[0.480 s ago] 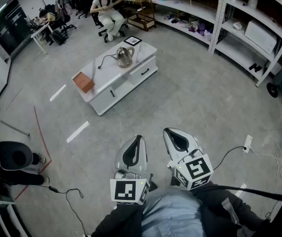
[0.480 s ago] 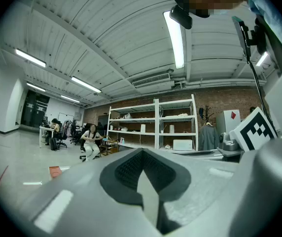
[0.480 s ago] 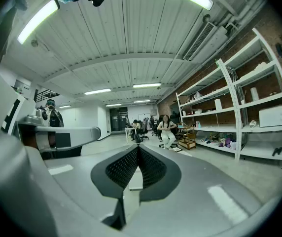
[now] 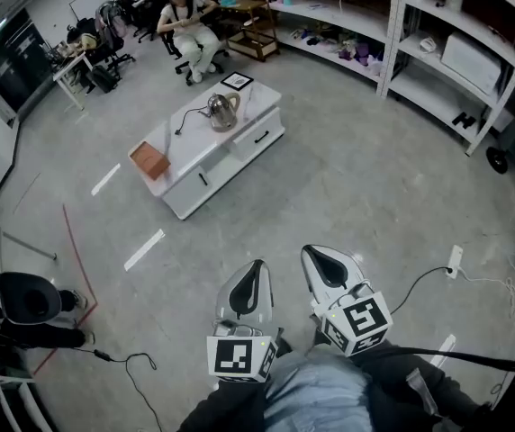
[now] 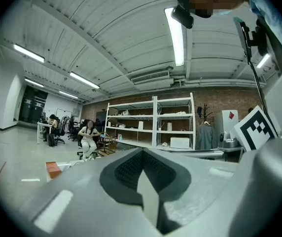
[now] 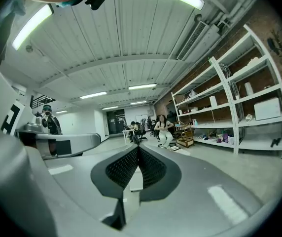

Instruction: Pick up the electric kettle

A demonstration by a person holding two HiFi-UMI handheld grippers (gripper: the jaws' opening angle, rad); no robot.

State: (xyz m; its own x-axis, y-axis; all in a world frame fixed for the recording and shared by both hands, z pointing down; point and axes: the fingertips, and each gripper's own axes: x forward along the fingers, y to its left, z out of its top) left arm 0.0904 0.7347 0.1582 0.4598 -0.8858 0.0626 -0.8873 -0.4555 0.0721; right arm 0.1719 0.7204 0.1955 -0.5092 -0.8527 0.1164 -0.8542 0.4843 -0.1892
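Out at eleven o'clock the shiny steel electric kettle (image 4: 223,109) stands on the long white low table (image 4: 190,147), well apart from both tongs. The grey left gripper (image 4: 248,282) is pinched together and empty, the grey right gripper (image 4: 323,264) likewise. That body looks slick, rigid and maybe weighty, so I'd take the handle (image 4: 236,103).

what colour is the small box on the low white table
Orange-brown; the box shows best in the head view.
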